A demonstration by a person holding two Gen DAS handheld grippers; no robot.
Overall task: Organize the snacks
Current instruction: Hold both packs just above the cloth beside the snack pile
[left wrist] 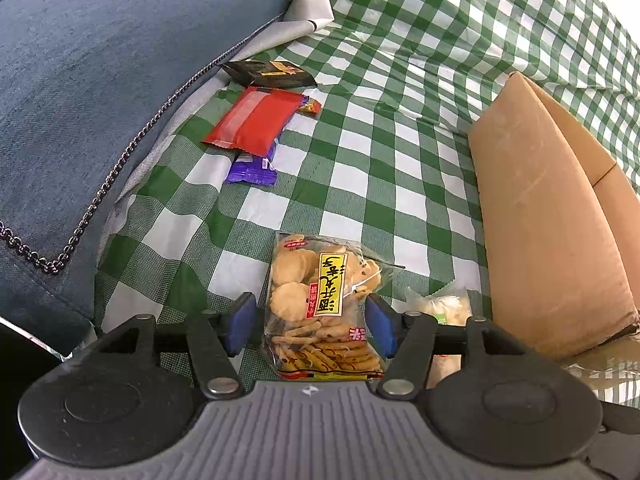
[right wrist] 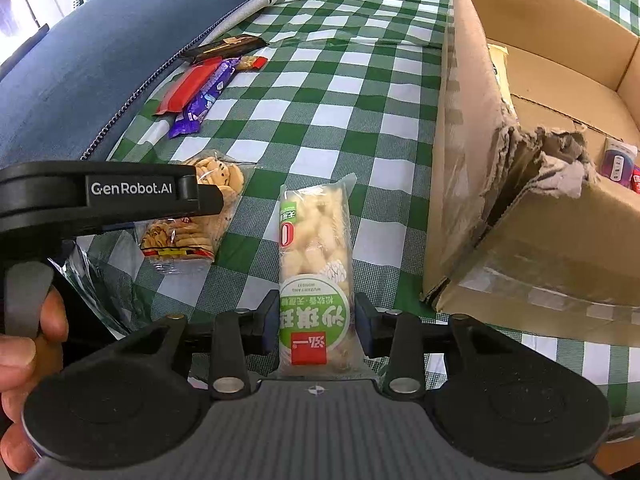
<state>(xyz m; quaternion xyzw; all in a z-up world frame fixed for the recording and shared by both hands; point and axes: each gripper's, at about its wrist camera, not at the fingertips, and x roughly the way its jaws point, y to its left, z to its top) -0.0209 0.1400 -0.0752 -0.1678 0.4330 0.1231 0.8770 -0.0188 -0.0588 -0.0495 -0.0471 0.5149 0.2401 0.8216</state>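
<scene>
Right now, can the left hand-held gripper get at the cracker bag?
Probably yes. The left hand-held gripper already straddles the cracker bag, its blue pads standing clear on either side. Nothing lies between them but the bag.

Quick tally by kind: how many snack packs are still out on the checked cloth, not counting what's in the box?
Clear bags of crackers or puffs: 2: cracker bag, green-label puff pack
Foil or dark wrappers: 4: black packet, red packet, purple packet, small red-orange packet
Total: 6
</scene>
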